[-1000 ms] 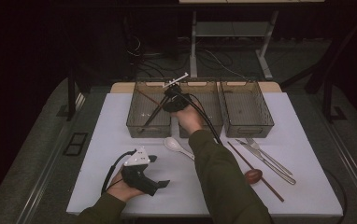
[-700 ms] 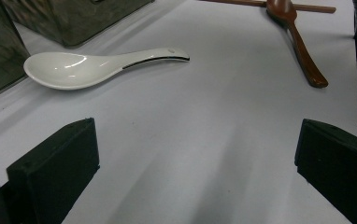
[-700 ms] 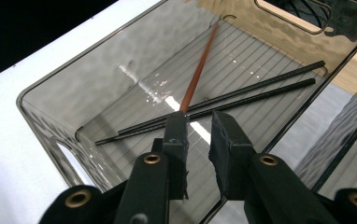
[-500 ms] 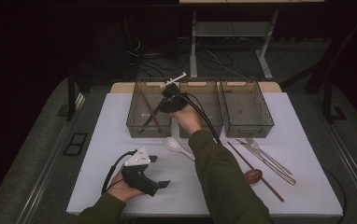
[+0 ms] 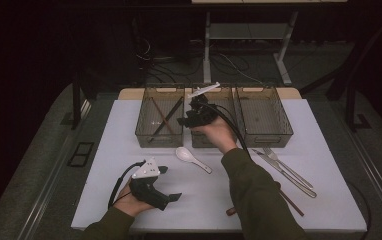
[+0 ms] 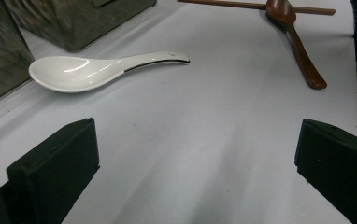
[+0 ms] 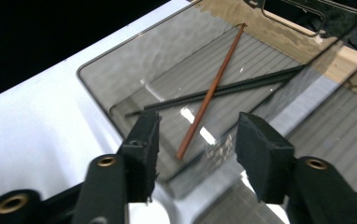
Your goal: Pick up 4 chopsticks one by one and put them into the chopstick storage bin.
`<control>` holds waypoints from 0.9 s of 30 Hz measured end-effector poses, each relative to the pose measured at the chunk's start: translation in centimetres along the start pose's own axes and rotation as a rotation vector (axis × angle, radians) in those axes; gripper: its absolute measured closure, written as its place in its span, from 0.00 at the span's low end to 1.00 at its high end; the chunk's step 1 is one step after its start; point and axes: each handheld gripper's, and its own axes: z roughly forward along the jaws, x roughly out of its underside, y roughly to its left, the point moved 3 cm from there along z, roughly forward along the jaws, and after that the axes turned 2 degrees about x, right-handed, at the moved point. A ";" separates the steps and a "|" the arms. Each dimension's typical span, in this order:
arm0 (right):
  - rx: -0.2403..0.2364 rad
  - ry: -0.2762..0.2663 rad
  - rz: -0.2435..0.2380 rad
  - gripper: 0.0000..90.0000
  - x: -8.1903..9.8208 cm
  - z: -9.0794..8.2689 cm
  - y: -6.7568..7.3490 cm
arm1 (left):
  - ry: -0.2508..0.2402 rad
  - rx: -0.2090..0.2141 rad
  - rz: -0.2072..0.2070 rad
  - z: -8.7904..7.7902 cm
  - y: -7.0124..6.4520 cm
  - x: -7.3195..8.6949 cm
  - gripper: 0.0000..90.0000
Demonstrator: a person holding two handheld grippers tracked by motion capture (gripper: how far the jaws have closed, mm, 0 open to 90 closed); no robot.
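With its jaws just opened and empty, the right gripper [image 5: 185, 120] is seen at upper centre, the brown chopstick [image 7: 210, 93] released into the left bin [image 5: 144, 134]; sorting continues.

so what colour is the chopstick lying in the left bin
Reddish brown chopstick, crossing a black one; clearest in the right gripper view.

Left gripper [image 5: 171, 197] low at the near edge, held in the left hand [image 5: 129, 204], jaws spread wide, nothing between them. Right arm stretched forward, right hand [image 5: 219, 134] raised; right gripper [image 5: 184, 121] jaws partly apart, just been opening, nothing clamped.
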 end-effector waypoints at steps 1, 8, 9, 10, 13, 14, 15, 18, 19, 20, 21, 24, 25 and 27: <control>-0.001 -0.002 -0.009 0.52 0.3 -0.5 -0.1 | -0.002 0.000 0.001 0.0 0.0 0.0 0.00; 0.013 -0.022 -0.025 0.43 2.5 -3.8 -1.3 | -0.007 0.003 -0.016 0.0 -0.1 0.0 0.00; 0.016 -0.033 -0.026 0.42 2.8 -4.3 -1.5 | -0.009 0.003 -0.014 0.0 -0.1 0.0 0.00; 0.029 -0.044 -0.029 0.41 3.1 -4.9 -1.7 | -0.008 0.004 -0.014 0.0 0.0 0.0 0.00; 0.033 -0.064 -0.030 0.40 3.9 -6.2 -2.2 | -0.013 0.001 -0.022 0.0 0.1 0.1 0.00; 0.027 -0.068 -0.026 0.40 4.3 -6.8 -2.4 | -0.012 0.002 -0.023 -0.1 0.1 0.1 0.00; 0.023 -0.066 -0.022 0.40 4.5 -7.1 -2.6 | -0.012 0.001 -0.023 -0.1 0.1 0.1 0.00; 0.029 -0.067 -0.014 0.40 5.6 -8.2 -3.2 | -0.011 -0.001 -0.021 -0.1 0.1 0.1 0.00; 0.027 -0.070 -0.012 0.40 6.0 -8.5 -3.4 | -0.013 -0.002 -0.020 -0.1 0.1 0.1 0.00; 0.030 -0.070 -0.011 0.40 6.4 -8.9 -3.5 | -0.013 -0.002 -0.020 -0.1 0.1 0.1 0.00; 0.030 -0.069 -0.009 0.40 6.8 -9.2 -3.6 | -0.013 -0.002 -0.021 -0.1 0.1 0.1 0.00; 0.037 -0.064 -0.016 0.40 7.9 -10.2 -3.9 | -0.010 -0.002 -0.022 -0.1 0.2 0.2 0.00; 0.036 -0.065 -0.022 0.40 8.2 -10.5 -4.0 | -0.010 0.000 -0.021 -0.1 0.2 0.2 0.00; 0.035 -0.067 -0.017 0.40 8.9 -11.1 -4.2 | -0.009 0.001 -0.018 -0.1 0.2 0.2 0.00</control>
